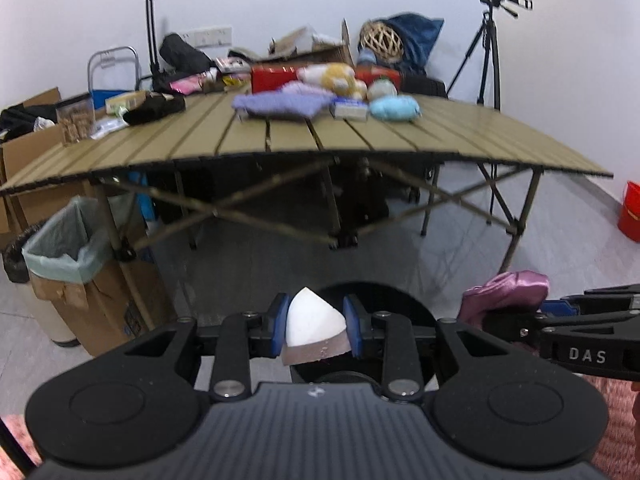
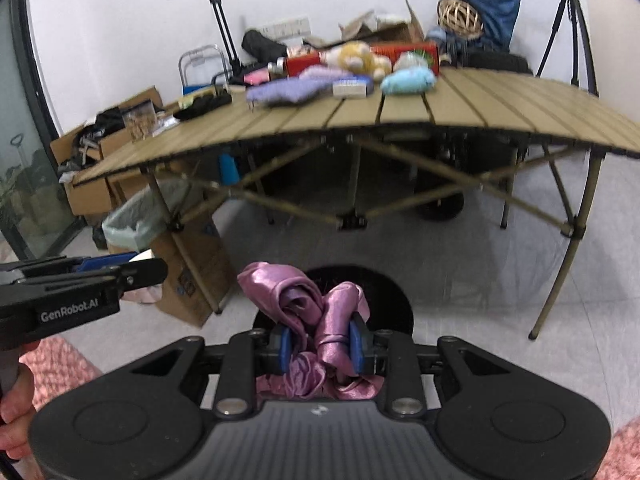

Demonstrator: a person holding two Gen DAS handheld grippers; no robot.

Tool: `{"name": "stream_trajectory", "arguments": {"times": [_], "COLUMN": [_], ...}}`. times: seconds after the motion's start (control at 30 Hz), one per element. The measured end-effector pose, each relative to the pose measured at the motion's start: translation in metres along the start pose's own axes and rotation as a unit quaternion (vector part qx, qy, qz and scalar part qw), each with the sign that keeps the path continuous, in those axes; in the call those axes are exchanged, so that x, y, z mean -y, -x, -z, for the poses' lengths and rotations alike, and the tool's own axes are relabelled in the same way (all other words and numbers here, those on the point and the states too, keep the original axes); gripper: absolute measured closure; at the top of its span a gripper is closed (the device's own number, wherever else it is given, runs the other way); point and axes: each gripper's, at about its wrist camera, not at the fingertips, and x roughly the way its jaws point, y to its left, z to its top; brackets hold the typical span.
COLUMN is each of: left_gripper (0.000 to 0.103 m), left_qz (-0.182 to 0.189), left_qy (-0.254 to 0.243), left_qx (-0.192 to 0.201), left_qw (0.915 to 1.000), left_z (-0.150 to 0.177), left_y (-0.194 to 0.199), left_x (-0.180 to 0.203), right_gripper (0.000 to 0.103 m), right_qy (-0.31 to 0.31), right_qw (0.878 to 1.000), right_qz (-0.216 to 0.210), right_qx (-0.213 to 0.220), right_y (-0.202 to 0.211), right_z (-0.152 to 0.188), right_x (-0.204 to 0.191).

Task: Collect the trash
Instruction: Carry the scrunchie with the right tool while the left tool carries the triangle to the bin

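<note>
My left gripper is shut on a white wedge-shaped piece of foam with a grey-brown base. My right gripper is shut on a crumpled purple satin cloth, which also shows at the right of the left wrist view. Both grippers hover above a round black bin on the floor; in the left wrist view the black bin lies just behind the foam. A cardboard box lined with a pale green bag stands to the left by the table leg.
A folding slatted table stands ahead, holding a purple cloth, a blue bundle, a plush toy, red boxes and other clutter. Cardboard boxes sit at the left, a tripod and a red bucket at the right. A pink rug lies below.
</note>
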Motion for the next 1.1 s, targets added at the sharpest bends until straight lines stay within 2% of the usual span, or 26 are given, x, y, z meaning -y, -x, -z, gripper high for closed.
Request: {"name": "stream_trajectory", "arguments": {"times": [0.2,0.6,0.97,1.1], "left_gripper": [0.073,0.073,0.073,0.073], "left_qz": [-0.001,0.001,-0.012,-0.020], "left_qy": [-0.004,0.007,0.020,0.025], "left_qx": [-0.032,-0.088,-0.125,-0.127], "left_qw": [0.9995,0.9961,0.9919,0.9914], "left_z": [0.010,0.021,0.014,0.007], "left_y": [-0.014,-0.052,-0.099,-0.116], "left_x": [0.004,0.000,-0.013,-0.015], "right_gripper": [0.076,0.076,0.076,0.076], "right_qy": [-0.007,-0.020,0.010,0.032], "right_qw": [0.999,0.994,0.992,0.992], "right_qz": [-0.004,-0.019,-0.016,-0.010], "right_qx": [-0.048,-0.102,-0.124,-0.124], "right_y": [-0.021,-0.066,-0.126,-0.154], "right_z": [0.011,0.016,-0.008,-0.013], "right_x": [0.003,0.009,0.013,0.013]}}
